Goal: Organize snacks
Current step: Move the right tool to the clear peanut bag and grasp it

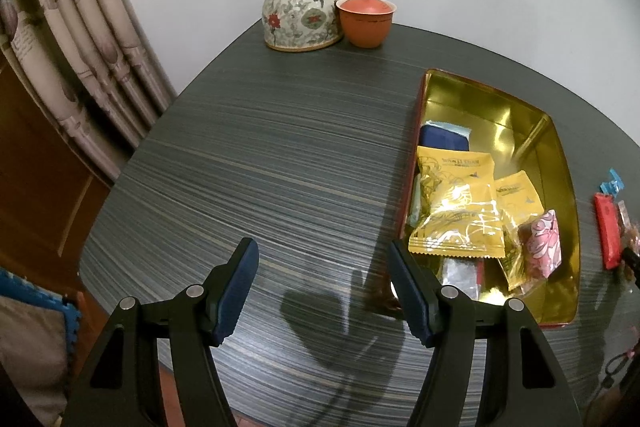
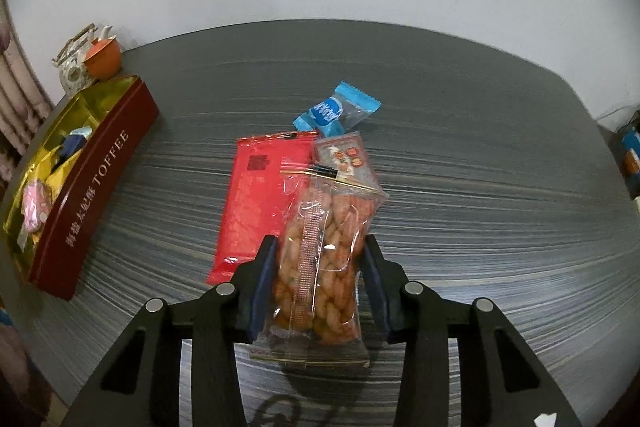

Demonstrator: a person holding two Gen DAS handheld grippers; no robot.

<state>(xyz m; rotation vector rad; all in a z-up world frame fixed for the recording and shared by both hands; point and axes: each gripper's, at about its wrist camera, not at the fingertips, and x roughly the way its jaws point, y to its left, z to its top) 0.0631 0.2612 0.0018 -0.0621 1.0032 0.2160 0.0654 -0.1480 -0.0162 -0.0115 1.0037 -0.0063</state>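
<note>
Right gripper [image 2: 318, 285] closing on the clear twisted-snack packet [image 2: 320, 251], both pads touching its sides above the table [image 2: 480, 187], needing firm mid-body squeezing before carrying toward the toffee tin [image 2: 96, 183]; left gripper [image 1: 322, 291] hanging wide open, empty.

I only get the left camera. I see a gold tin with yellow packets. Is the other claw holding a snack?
Observer: Yes, the right gripper is shut on a clear bag of twists.
Operator: Are more snacks waiting?
Observer: A red packet lies flat beside the bag, and a blue candy behind it.
Operator: Does the tin say anything?
Observer: Its red side reads TOFFEE.
</note>
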